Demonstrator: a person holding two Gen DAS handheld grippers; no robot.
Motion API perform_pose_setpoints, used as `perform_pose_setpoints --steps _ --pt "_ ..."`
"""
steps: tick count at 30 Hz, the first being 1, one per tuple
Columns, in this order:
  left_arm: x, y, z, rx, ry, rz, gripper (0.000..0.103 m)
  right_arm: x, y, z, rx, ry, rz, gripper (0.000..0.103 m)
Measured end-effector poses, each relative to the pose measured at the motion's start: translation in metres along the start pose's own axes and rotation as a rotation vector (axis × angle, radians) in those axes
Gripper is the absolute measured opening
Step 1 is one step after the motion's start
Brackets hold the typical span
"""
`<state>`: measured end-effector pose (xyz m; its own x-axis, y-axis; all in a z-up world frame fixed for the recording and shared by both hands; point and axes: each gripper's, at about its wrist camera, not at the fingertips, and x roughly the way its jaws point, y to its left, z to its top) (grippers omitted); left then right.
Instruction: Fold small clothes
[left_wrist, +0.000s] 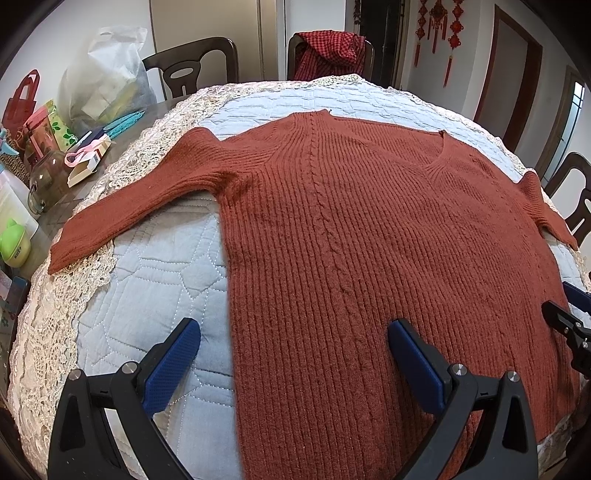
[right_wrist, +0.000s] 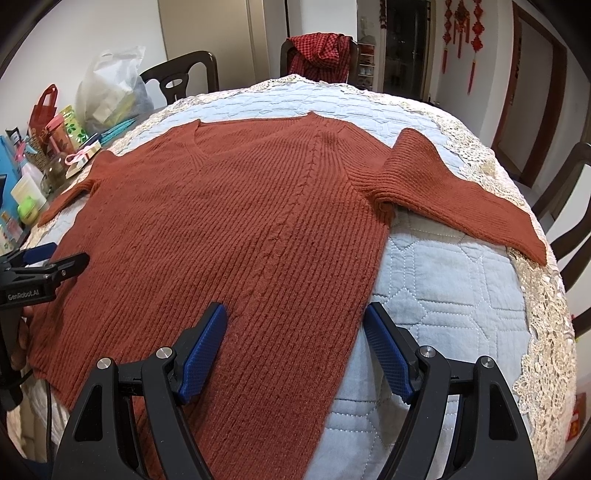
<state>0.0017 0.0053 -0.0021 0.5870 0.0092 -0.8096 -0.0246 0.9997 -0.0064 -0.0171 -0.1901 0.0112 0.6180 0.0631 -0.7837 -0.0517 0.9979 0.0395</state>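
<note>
Left wrist view, ribbed rust knit sweater (left_wrist: 369, 236) flat on quilted cloth (left_wrist: 155, 288), both grippers' fingers (left_wrist: 177, 362) spread wide, empty.

A rust-red ribbed knit sweater (left_wrist: 351, 240) lies flat on a pale blue quilted cover with a lace border (left_wrist: 155, 280), filling the middle of both views, neckline toward the top. In the left wrist view one sleeve (left_wrist: 125, 210) reaches toward the left edge; the left gripper (left_wrist: 293, 341) sits at the bottom, straddling the sweater's side edge. At upper left stand a white plastic bag (left_wrist: 110, 74) and a clear glass jar (left_wrist: 46, 181). At top centre, behind the table, a dark wooden chair carries a red checked cloth (left_wrist: 330, 51).
</note>
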Motion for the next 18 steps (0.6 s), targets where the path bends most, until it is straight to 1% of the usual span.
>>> perform_pose_setpoints --steps 8,18 --pt "-0.005 -0.002 0.001 0.002 -0.009 -0.005 0.102 -0.003 0.0 0.002 0.013 0.006 0.0 0.077" --pt "-0.01 0.008 0.009 -0.018 -0.039 -0.017 0.095 -0.012 0.009 0.01 -0.021 -0.029 0.014 0.077"
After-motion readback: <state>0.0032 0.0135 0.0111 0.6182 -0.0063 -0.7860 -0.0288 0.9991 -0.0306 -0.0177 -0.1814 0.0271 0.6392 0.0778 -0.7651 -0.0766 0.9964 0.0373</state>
